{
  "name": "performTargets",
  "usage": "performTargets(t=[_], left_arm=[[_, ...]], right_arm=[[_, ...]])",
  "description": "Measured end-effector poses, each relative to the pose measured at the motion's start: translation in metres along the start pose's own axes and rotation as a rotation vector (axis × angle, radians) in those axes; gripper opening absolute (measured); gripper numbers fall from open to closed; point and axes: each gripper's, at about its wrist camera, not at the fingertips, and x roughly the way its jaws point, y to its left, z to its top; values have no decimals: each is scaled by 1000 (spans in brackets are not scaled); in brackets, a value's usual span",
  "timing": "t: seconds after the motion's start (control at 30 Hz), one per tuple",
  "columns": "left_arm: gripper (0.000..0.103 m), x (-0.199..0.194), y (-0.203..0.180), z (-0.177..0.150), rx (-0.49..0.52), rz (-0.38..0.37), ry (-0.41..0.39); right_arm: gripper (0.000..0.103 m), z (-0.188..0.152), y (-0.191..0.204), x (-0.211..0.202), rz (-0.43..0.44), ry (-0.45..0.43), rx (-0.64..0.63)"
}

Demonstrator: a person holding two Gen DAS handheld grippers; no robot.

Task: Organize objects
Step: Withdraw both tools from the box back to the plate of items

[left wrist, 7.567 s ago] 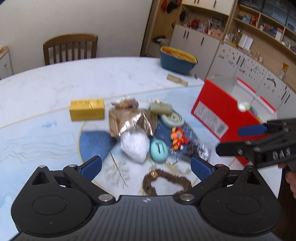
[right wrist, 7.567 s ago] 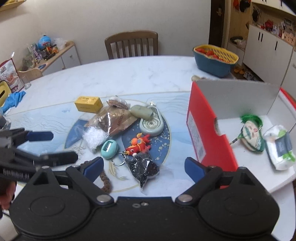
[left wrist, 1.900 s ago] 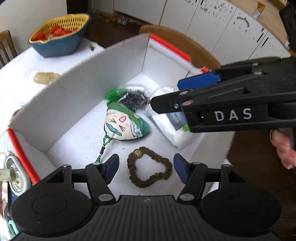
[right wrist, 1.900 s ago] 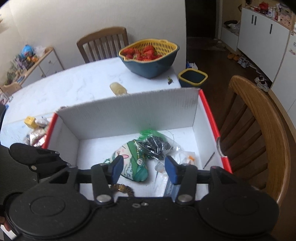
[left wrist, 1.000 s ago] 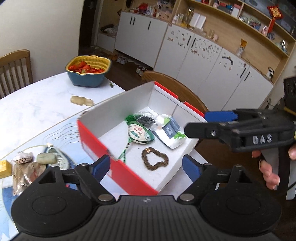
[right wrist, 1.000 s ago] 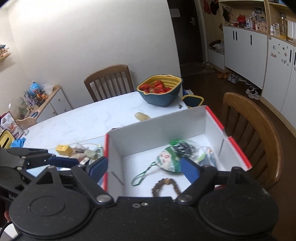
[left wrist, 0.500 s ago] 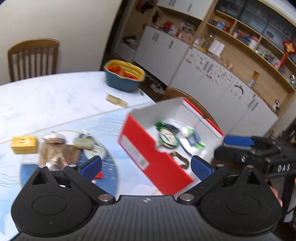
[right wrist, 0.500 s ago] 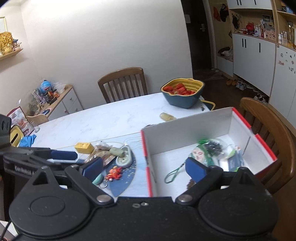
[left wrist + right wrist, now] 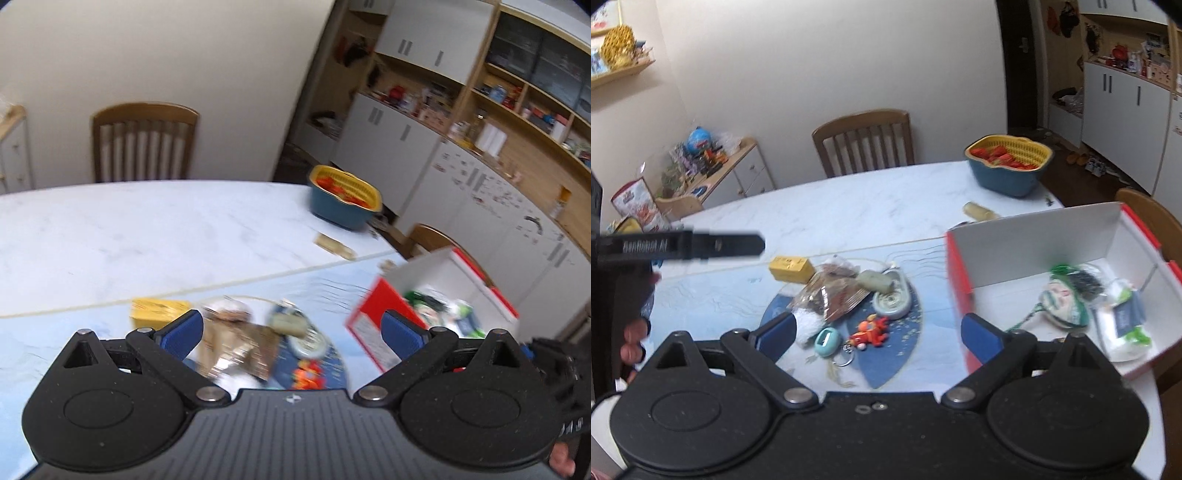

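Both claws gape wide and empty: left gripper and right gripper above the clutter, red box at right.

Red box, white inside, stood open at table's right end; held green-tasselled pouch, dark bagged item, tissue pack. Left of box, in heap: yellow carton, foil snack bag, teal keyring, orange toy.

left gripper jaws wide, empty, right gripper likewise
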Motion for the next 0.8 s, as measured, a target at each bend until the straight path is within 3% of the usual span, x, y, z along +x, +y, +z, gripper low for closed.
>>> performTargets(t=[0.47,0.8], left_arm=[[103,50,65,0,22,159,31],[103,108,98,-5,36,243,100]], right_arm=[[93,-4,31,83,-48,102,-49],[80,-8,21,139,-134,175,19]])
